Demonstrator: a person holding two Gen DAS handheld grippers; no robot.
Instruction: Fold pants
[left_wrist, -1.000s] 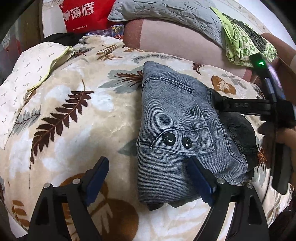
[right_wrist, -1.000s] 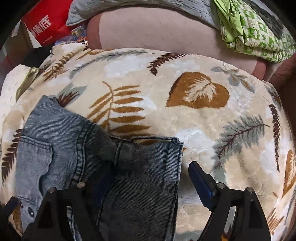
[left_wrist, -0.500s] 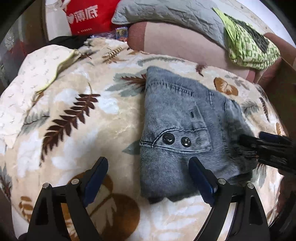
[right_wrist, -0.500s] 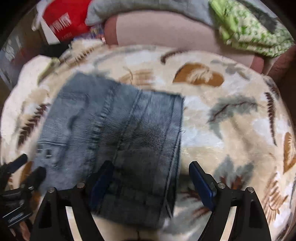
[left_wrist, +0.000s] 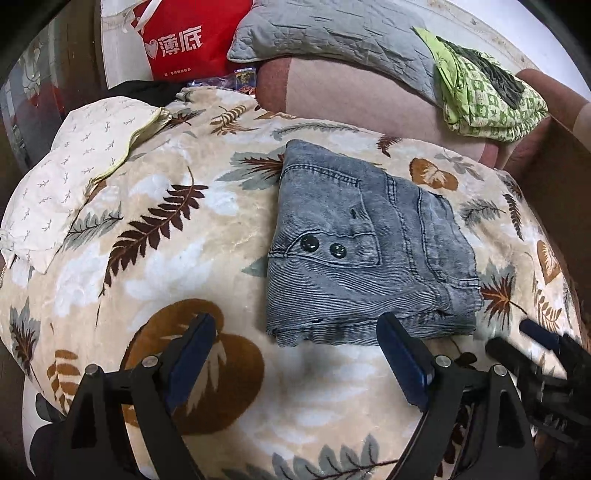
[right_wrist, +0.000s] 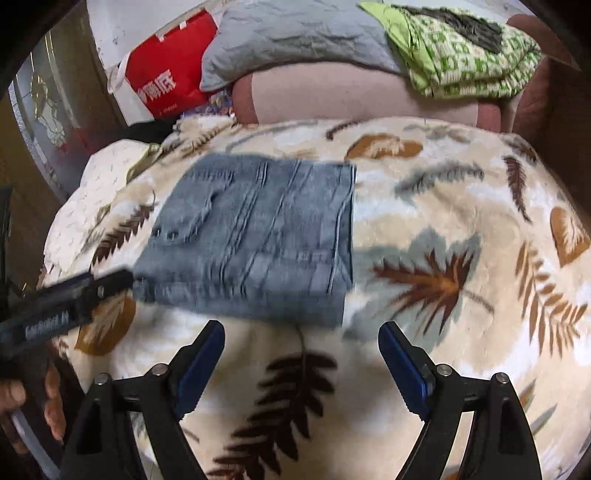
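Note:
The grey-blue denim pants (left_wrist: 365, 251) lie folded into a compact rectangle on the leaf-print blanket (left_wrist: 155, 258); two dark buttons face up. They also show in the right wrist view (right_wrist: 255, 236), blurred. My left gripper (left_wrist: 295, 354) is open and empty, just in front of the bundle's near edge. My right gripper (right_wrist: 301, 354) is open and empty, a little nearer than the pants. The right gripper's fingers (left_wrist: 532, 339) show at the lower right of the left wrist view, apart from the pants. The left gripper's fingers (right_wrist: 85, 288) show at the pants' left corner in the right wrist view.
A pink sofa back (left_wrist: 362, 96) runs behind the blanket, with a grey quilted pillow (left_wrist: 332, 33) and green patterned cloth (left_wrist: 484, 96) on it. A red bag (left_wrist: 181, 40) stands at the back left. A white patterned cloth (left_wrist: 74, 173) lies on the left.
My right gripper let go of the pants and pulled back toward me. My left gripper also drew back. The pants now lie flat and untouched.

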